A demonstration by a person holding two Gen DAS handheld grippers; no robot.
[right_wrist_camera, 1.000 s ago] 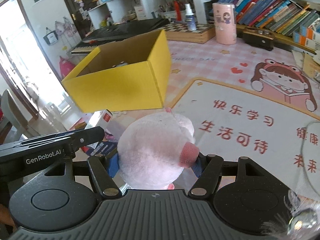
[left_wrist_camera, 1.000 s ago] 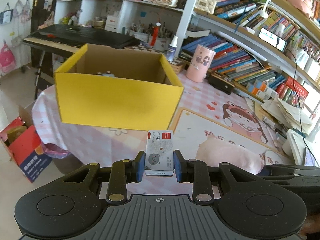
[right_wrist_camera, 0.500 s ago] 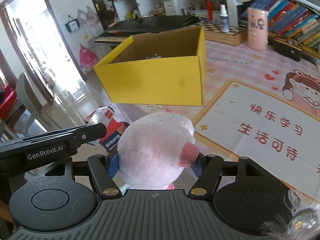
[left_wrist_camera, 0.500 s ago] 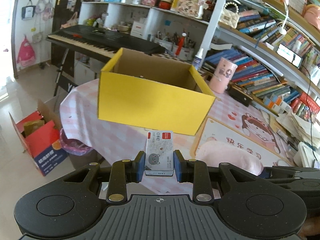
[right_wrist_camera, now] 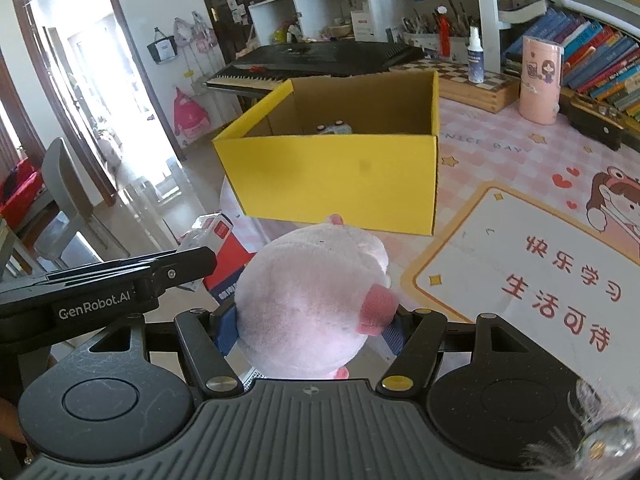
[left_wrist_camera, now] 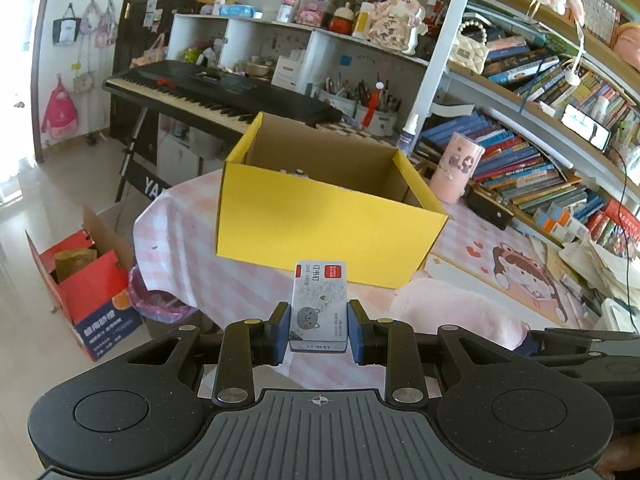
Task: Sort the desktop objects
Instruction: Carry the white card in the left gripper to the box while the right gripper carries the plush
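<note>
Altogether one staple box (left_wrist_camera: pixel 319 305), one plush toy (right_wrist_camera: pixel 312 304).

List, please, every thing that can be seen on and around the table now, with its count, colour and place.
cardboard box: one, yellow, open, on the table's near corner
small items in box: number unclear, low inside
staple box: one, grey-white with red label, between the left fingers
plush toy: one, pale pink, between the right fingers
tablecloth: one, pink checked
desk mat: one, white with red characters
cylinder tin: one, pink, behind box
spray bottle: one, white and blue
keyboard: one, black, beyond table
floor carton: one, red
left gripper: black, shut on staple box
right gripper: black, shut on plush toy
</note>
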